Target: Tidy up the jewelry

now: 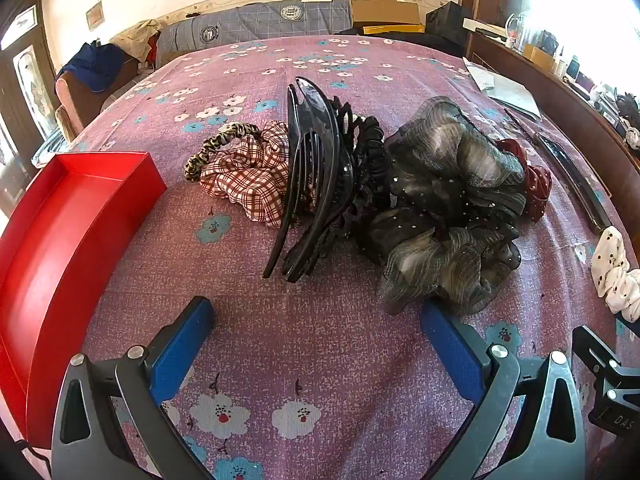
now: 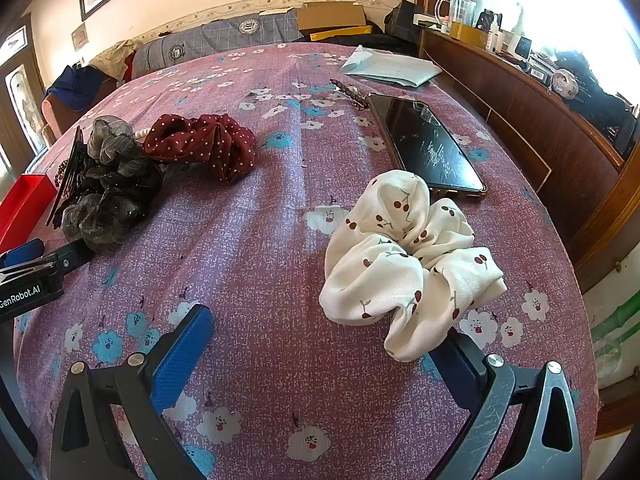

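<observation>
Right tool (image 2: 320, 344): jaws spread wide, nothing held; the cherry scrunchie's lower fold lies over the tip of one blue pad (image 2: 456, 364), the other pad is clear of it.
Cherry scrunchie (image 2: 404, 264): on the bed's flowered cover (image 2: 280, 240), just ahead of the right tool; light, soft, crushes easily, so pinch one bunched fold (cloth should not slip on ribbed pads).
Left tool (image 1: 318, 344): equally wide, empty; one pad sits just beside the grey gauze scrunchie, whether touching I cannot tell.
Grey gauze scrunchie (image 1: 448, 208): airy and limp; take a thick ruffle.
Black hair claws (image 1: 312, 176): stiff, glossy plastic, likely slippery; grip across the spine.
Plaid scrunchie (image 1: 248, 176): soft, behind the claws.
Red box (image 1: 72, 208): empty, to the left, probably the destination.
Phone (image 2: 428, 148): further off, beyond the cherry scrunchie.
</observation>
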`<control>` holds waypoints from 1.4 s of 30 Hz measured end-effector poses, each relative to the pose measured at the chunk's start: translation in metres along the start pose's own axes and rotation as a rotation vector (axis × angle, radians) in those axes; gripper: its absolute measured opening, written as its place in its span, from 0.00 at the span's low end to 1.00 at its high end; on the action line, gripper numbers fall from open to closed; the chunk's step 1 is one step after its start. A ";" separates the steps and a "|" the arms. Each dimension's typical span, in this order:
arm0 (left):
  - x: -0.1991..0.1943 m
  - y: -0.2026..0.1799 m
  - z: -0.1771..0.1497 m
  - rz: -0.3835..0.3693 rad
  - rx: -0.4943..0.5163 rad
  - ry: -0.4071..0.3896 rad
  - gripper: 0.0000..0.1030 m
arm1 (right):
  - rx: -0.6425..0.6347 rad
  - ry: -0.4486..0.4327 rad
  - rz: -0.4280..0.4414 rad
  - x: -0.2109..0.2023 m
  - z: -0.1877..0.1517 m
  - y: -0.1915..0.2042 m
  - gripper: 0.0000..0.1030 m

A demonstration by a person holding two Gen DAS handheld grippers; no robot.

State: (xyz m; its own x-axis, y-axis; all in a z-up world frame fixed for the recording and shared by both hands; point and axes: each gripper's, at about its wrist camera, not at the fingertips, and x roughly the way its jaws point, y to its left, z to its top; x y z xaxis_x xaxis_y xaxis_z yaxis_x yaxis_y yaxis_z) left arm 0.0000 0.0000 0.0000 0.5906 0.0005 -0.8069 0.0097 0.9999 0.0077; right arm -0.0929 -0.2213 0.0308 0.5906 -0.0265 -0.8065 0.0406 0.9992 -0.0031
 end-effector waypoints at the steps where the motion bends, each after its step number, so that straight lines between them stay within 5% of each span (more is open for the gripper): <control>1: 0.000 0.000 0.000 0.000 0.000 0.000 1.00 | 0.000 0.000 0.000 0.000 0.000 0.000 1.00; 29: 0.000 0.000 0.000 0.002 -0.001 0.001 1.00 | -0.009 0.039 0.009 0.001 0.001 -0.001 1.00; 32: -0.002 0.001 0.004 -0.003 0.019 0.070 0.99 | 0.002 0.046 -0.001 0.002 0.003 0.000 1.00; 34: -0.012 0.004 0.007 -0.013 0.006 0.099 0.95 | 0.011 0.068 -0.012 0.003 0.006 0.000 1.00; 37: -0.046 0.008 0.010 0.004 0.015 0.039 0.95 | 0.038 0.097 -0.037 -0.003 0.007 -0.001 0.99; 42: -0.100 0.015 0.015 0.021 0.032 -0.020 0.95 | 0.019 0.002 -0.049 -0.052 0.014 0.010 0.99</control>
State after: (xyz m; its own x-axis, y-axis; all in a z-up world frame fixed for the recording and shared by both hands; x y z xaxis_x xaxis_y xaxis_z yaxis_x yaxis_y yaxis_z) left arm -0.0471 0.0145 0.0893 0.6072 0.0214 -0.7942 0.0222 0.9988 0.0439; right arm -0.1124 -0.2104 0.0811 0.5859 -0.0753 -0.8069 0.0850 0.9959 -0.0312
